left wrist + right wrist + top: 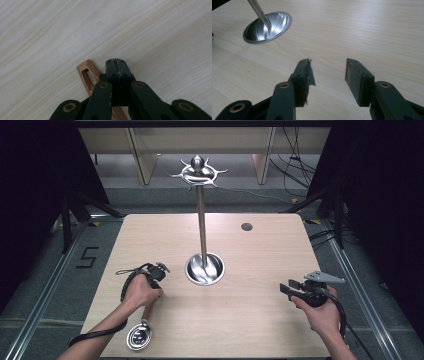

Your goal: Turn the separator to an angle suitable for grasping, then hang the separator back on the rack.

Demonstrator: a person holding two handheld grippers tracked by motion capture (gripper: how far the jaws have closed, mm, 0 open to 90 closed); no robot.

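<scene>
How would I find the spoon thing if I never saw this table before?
Start at the tall metal stand in the middle of the wooden table, then look to the near left corner. The ladle lies flat there under the person's left hand. It alone has a wooden handle and a small shiny round bowl.

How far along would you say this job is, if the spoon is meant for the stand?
Nothing looks done yet: the spoon lies flat on the table, and the stand's hooks are bare. In hand: the left claw is shut beside the spoon's wooden handle, not on it. The right claw is open, holding nothing. Left: grasp, lift, probably hang.
</scene>
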